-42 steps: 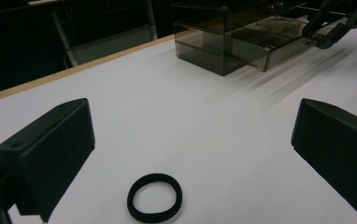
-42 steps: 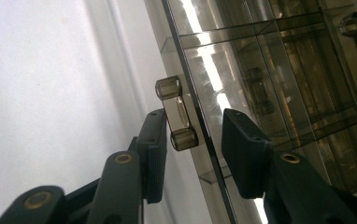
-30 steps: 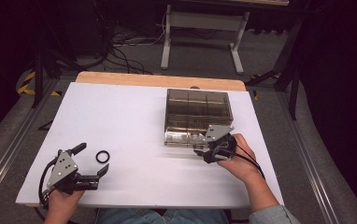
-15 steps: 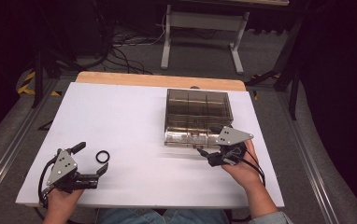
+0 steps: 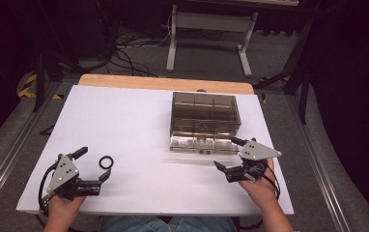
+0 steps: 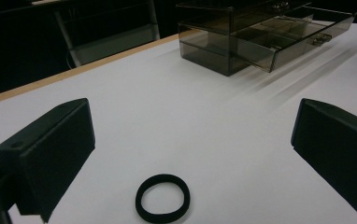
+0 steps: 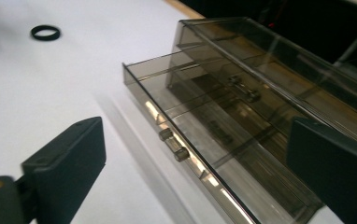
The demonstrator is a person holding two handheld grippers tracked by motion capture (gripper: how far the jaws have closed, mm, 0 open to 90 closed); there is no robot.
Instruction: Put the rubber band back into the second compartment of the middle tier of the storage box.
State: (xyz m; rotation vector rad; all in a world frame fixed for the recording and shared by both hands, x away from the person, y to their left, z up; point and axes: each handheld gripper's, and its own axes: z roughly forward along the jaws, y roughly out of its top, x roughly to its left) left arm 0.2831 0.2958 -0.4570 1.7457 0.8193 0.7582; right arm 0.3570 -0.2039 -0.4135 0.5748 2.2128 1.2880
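The left gripper (image 5: 95, 170) is held open, nothing between its jaws. The black ring (image 5: 106, 162) lies flat on the white table (image 5: 139, 125), just ahead of those jaws and well apart from the right gripper (image 5: 227, 155). That gripper's jaws have just been opening and stand empty before the pulled-out drawer (image 7: 204, 140) of the smoky box (image 5: 205, 113).

Dark room, grey floor (image 5: 279, 53), tangled cables (image 5: 124, 46).
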